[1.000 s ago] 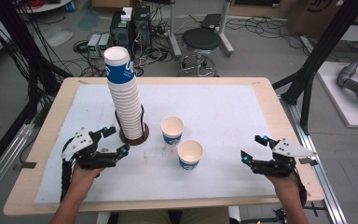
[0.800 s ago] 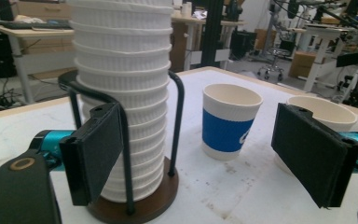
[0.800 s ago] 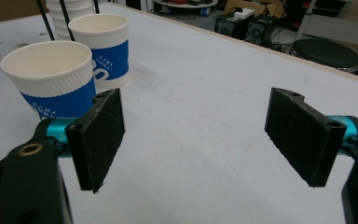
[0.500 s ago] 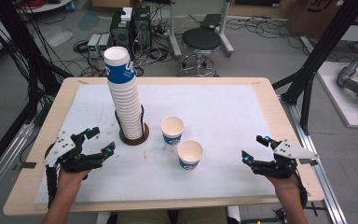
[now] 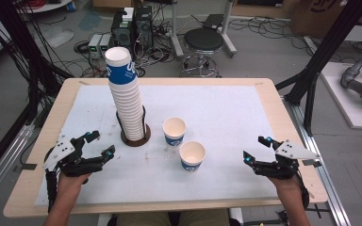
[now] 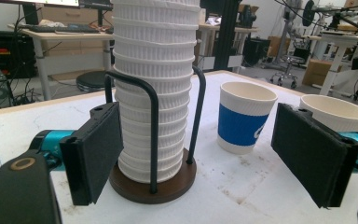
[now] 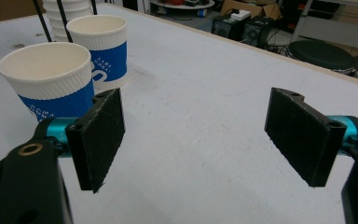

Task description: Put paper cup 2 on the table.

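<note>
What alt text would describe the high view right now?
A tall cup stack stands in a holder on the white table, with two loose cups beside it. The left gripper and right gripper rest open, empty.

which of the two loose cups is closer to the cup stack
The far cup, standing just right of the stack; the other cup sits nearer the person.
</note>
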